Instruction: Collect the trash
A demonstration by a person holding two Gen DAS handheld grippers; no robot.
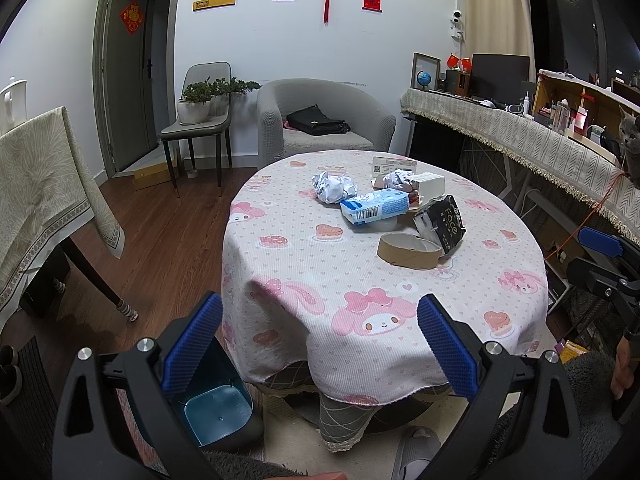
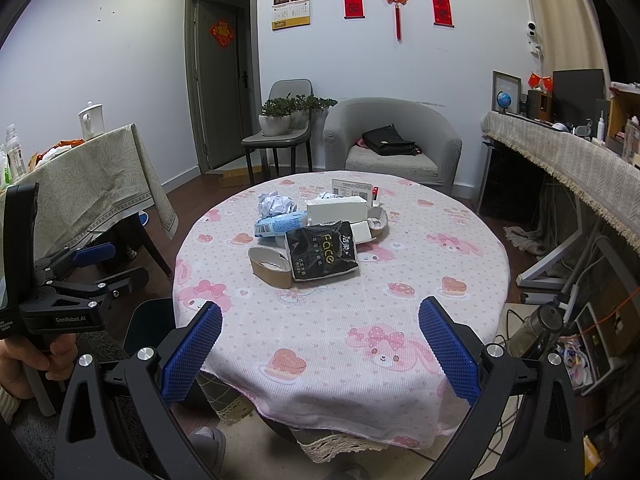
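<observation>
Both grippers are held short of the round surface point(image 1: 304, 264), jaws wide apart and holding nothing: the left gripper point(image 1: 320, 340) at its near edge, the right gripper point(image 2: 320, 340) likewise.

The trash sits in a cluster around the middle of the surface. Taking the black bag point(image 2: 322, 250) as landmark: it reads "Face", with smaller print too fine to read. The cardboard ring point(image 2: 270, 266) touches its near-left side. The blue pack point(image 2: 278, 226), with a barcode on its end, lies just behind-left of the bag. A crumpled paper ball point(image 2: 276, 204) lies beyond the pack. A white box point(image 2: 338, 210) stands behind the bag, and a second paper wad point(image 1: 396, 180) is partly hidden by it. A card point(image 2: 352, 188) with a QR code stands furthest back; its text is unreadable.

Under the left gripper, on the floor near-left of the bag, stands a dark bin point(image 1: 218, 408), partly hidden by the finger. A grey cat point(image 1: 632, 140) is cut off at the far right.
</observation>
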